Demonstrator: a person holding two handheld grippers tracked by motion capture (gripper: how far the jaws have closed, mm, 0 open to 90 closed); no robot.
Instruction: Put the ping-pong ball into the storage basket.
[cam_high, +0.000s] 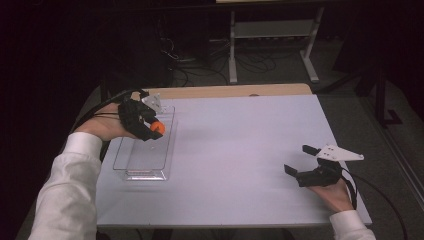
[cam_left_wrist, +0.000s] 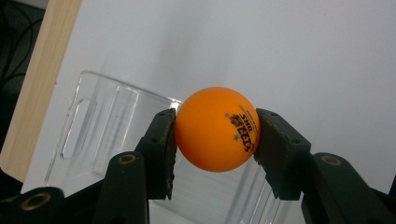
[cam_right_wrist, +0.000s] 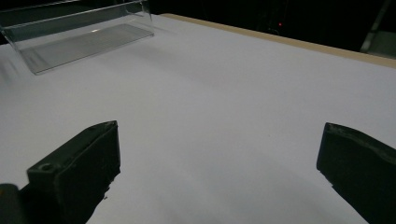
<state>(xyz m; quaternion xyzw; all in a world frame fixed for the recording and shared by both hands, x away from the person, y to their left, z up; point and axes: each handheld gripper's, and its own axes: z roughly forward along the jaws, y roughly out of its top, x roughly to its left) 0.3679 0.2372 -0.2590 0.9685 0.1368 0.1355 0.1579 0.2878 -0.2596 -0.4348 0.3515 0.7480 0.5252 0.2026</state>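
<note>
An orange table-tennis ball (cam_left_wrist: 215, 128) with printed lettering is pinched between the two black jaws of my left gripper (cam_left_wrist: 215, 140). In the high view that left gripper (cam_high: 154, 131) hangs over the far half of a clear plastic tray (cam_high: 131, 162) at the table's left, the ball (cam_high: 157, 127) showing at its tip. My right gripper (cam_high: 300, 159) rests low at the table's right front, its jaws wide apart with nothing between them. Bare white tabletop lies between the right gripper's jaws (cam_right_wrist: 219, 163), and the clear tray (cam_right_wrist: 70, 44) lies far off at upper left.
The white table surface (cam_high: 240, 145) has a wooden strip (cam_high: 235, 91) along its far edge. Behind the table stand a white metal frame (cam_high: 272, 42) and tangled cables on the dark floor. A cable trails from each gripper toward the table's sides.
</note>
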